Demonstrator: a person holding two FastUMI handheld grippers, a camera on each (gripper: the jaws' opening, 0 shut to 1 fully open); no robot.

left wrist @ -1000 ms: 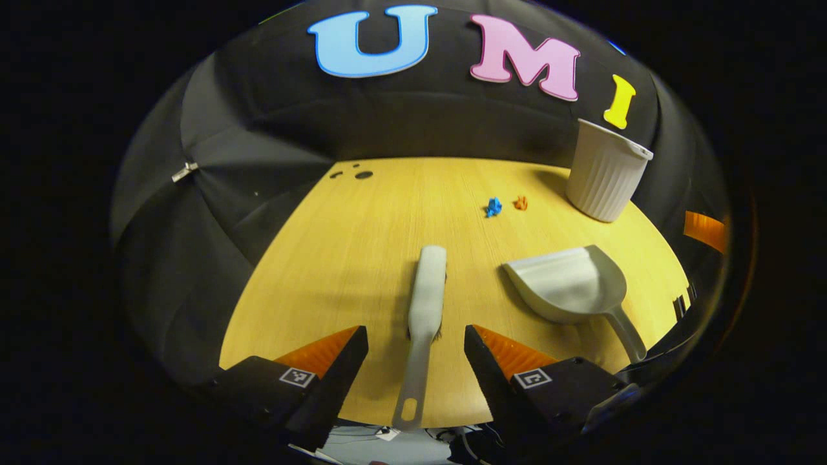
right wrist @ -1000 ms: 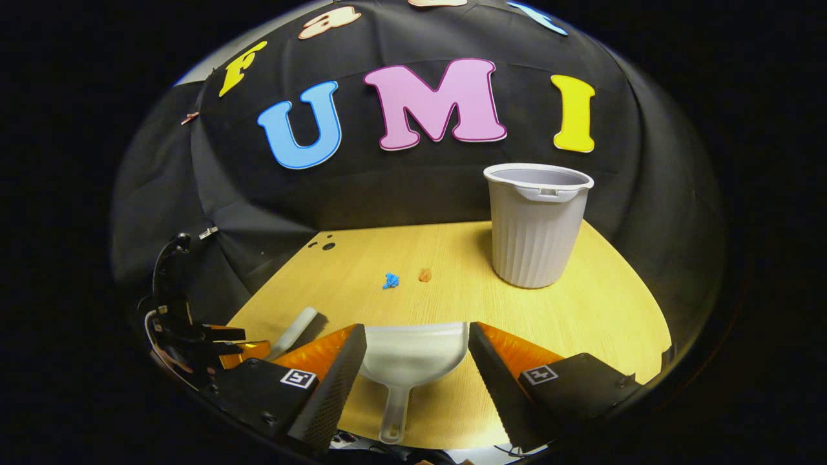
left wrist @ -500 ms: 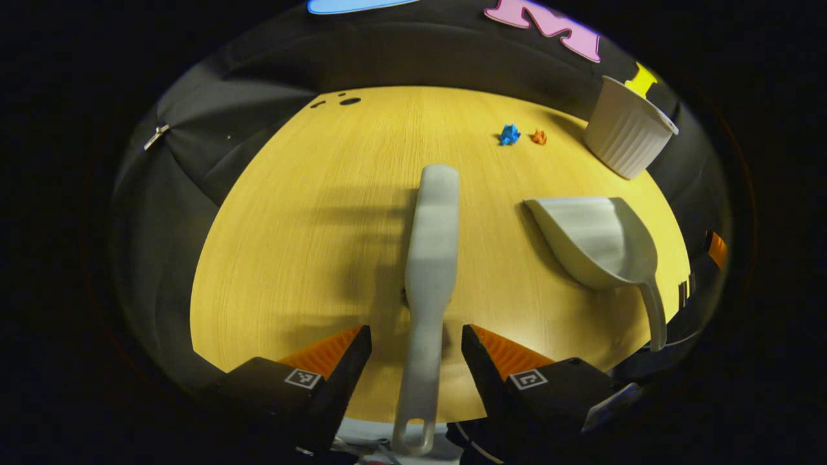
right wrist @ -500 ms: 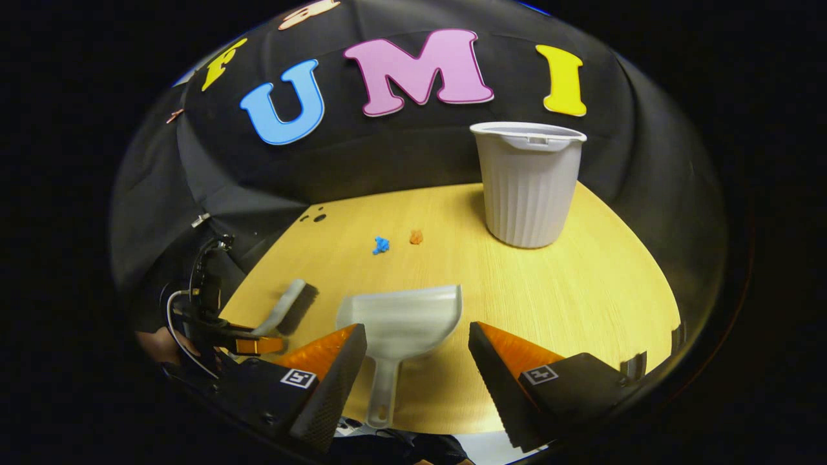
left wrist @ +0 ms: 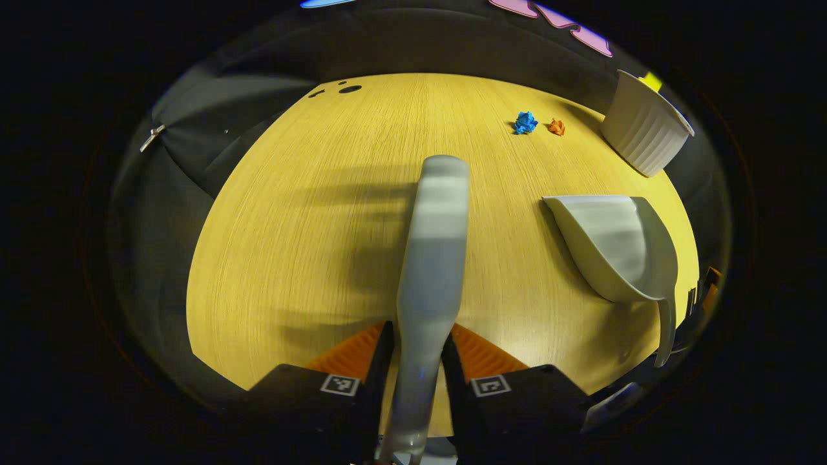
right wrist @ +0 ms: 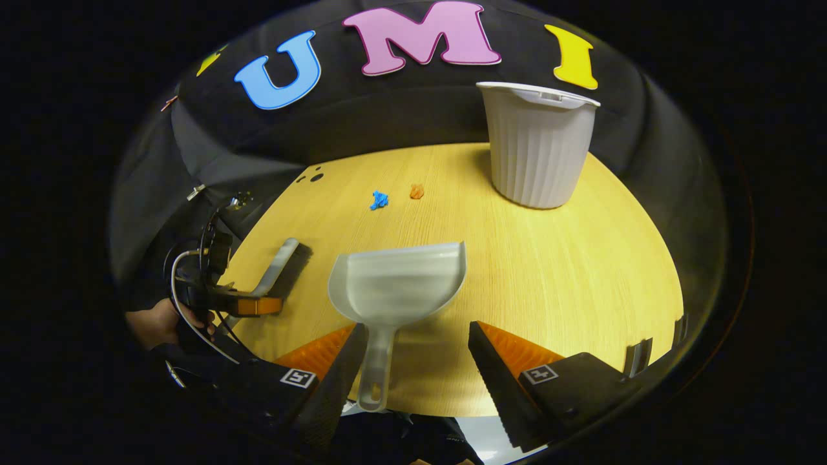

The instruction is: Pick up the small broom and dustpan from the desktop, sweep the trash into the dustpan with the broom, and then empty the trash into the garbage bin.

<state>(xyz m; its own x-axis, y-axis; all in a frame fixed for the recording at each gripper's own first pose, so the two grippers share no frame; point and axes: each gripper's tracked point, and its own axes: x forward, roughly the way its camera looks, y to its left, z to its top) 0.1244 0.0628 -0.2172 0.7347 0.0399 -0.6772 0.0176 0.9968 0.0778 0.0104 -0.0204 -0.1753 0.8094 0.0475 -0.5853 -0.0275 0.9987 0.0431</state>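
In the left gripper view, my left gripper (left wrist: 417, 345) is shut on the handle of the grey broom (left wrist: 431, 245), which points away across the table. The grey dustpan (left wrist: 614, 242) lies to its right. Far off lie a blue paper scrap (left wrist: 525, 122) and an orange scrap (left wrist: 556, 126), beside the white ribbed bin (left wrist: 646, 132). In the right gripper view, my right gripper (right wrist: 417, 339) is open. The dustpan (right wrist: 397, 284) lies flat, its handle between the fingers, close to the left one. The left gripper (right wrist: 249, 305) holds the broom (right wrist: 278, 266) at the left.
The yellow wooden table (right wrist: 581, 271) ends near both grippers. The bin (right wrist: 537, 148) stands upright at the back right, the blue scrap (right wrist: 378, 199) and orange scrap (right wrist: 417, 190) to its left. A hand (right wrist: 161, 323) holds the left gripper. Small dark holes (left wrist: 349, 89) mark the far left corner.
My left gripper has moved forward and shut on the broom handle. My right gripper has tilted down and come nearer, so the dustpan handle now lies between its open fingers.
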